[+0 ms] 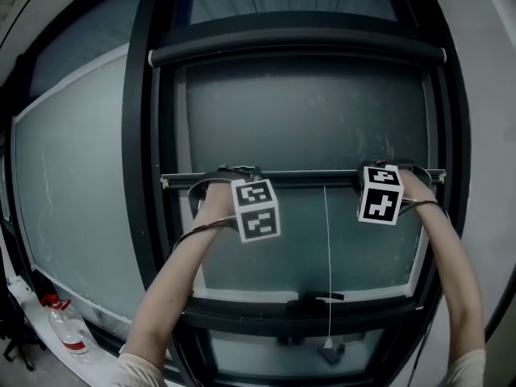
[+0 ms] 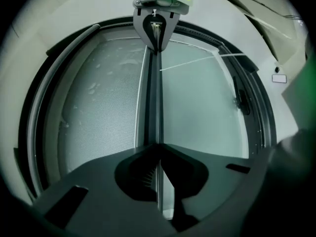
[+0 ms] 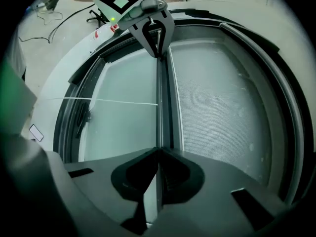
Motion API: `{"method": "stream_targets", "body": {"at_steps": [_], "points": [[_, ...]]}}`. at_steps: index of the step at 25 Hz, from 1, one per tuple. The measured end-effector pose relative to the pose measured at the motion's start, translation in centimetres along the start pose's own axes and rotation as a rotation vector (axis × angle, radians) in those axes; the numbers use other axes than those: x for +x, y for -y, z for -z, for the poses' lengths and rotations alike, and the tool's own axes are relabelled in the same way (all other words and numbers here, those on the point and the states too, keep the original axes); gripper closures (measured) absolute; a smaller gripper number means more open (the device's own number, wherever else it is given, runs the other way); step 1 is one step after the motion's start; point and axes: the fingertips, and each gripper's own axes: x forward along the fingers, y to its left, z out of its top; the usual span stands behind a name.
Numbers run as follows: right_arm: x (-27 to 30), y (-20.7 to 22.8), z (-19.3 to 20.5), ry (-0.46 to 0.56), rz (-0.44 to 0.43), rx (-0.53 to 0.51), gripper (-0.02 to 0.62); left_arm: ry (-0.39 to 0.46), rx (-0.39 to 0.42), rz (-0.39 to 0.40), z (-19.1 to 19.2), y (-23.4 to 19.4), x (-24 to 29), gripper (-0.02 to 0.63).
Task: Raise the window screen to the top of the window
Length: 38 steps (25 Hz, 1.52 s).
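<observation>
Clamping the window screen's pull bar (image 1: 314, 176) at two spots, with the left gripper (image 1: 235, 172) near the bar's left end and the right gripper (image 1: 385, 170) near its right end; pinching each pair of jaws shut on the bar's thin edge, plain in both gripper views; holding the bar level about halfway up the window frame (image 1: 139, 135), with the mesh (image 1: 306, 111) spanning the space above it as far as the roller housing (image 1: 298, 51) at the top, and a white pull cord (image 1: 326, 256) dangling below it between the two arms; leaving a plastic bottle (image 1: 68, 329) on the sill at the near left, well apart from the work.

Judging the lift as roughly half done, with the upper half of the travel left; calling, most likely, for raising both ends at one pace so that the bar is not tilting and binding in its side tracks; gripping firmly, since so narrow an edge could be slipping out of the jaws; easing the bar up to the housing rather than letting any spring snatch it; steering clear of the cord on the way.
</observation>
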Motion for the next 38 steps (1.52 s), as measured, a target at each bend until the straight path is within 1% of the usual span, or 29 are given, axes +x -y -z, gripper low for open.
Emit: {"method": "stream_targets", "body": {"at_steps": [2,5,6,8,11,14,16,18,19,21,25,29,32,35,38], "points": [[-0.4,1.8,-0.1,0.002,0.023,0.002,0.58,-0.01,0.006,-0.013,0.0,-1.9,-0.2,0.586],[-1.3,6.0,0.0,0.0,0.13,-0.002,0.58,-0.006,-0.001,-0.127,0.0,-6.4,-0.7,0.586],[-1.6,7.5,0.0,0.0,0.159,0.005,0.58,-0.004,-0.007,-0.15,-0.1,-7.9,-0.9,0.586],[-2.3,10.2,-0.1,-0.001,0.2,0.015,0.58,-0.015,-0.009,-0.172,-0.1,-10.6,-1.2,0.586],[-3.2,14.1,-0.4,-0.007,0.268,0.01,0.58,-0.056,0.012,-0.22,0.1,-14.5,-1.8,0.586],[-3.7,16.5,-0.1,-0.032,0.298,-0.005,0.58,-0.086,0.029,-0.248,-0.2,-17.1,-2.0,0.586],[-4.1,18.2,-0.1,-0.044,0.329,-0.013,0.58,-0.096,0.043,-0.305,-0.3,-18.9,-2.2,0.586],[-4.6,20.1,-0.2,-0.044,0.379,-0.011,0.58,-0.091,0.046,-0.372,-0.3,-20.9,-2.5,0.586],[-4.8,20.9,-0.2,-0.041,0.401,-0.006,0.58,-0.083,0.043,-0.391,-0.3,-21.8,-2.7,0.586],[-5.1,22.2,-0.3,-0.034,0.434,0.0,0.58,-0.074,0.033,-0.409,-0.3,-23.1,-2.9,0.586],[-5.7,24.8,-0.5,-0.028,0.506,-0.011,0.58,-0.095,0.038,-0.469,-0.2,-25.7,-3.4,0.586],[-5.9,26.8,-0.3,-0.026,0.582,-0.02,0.58,-0.105,0.052,-0.574,-0.4,-27.8,-3.3,0.586],[-6.3,28.3,-0.3,-0.02,0.627,-0.017,0.579,-0.108,0.04,-0.626,-0.4,-29.5,-3.6,0.586],[-6.9,30.2,-0.3,-0.017,0.678,-0.018,0.578,-0.114,0.04,-0.661,-0.5,-31.5,-4.0,0.586],[-7.0,30.9,-0.3,-0.009,0.685,-0.02,0.575,-0.109,0.039,-0.653,-0.5,-32.1,-4.1,0.586]]}}
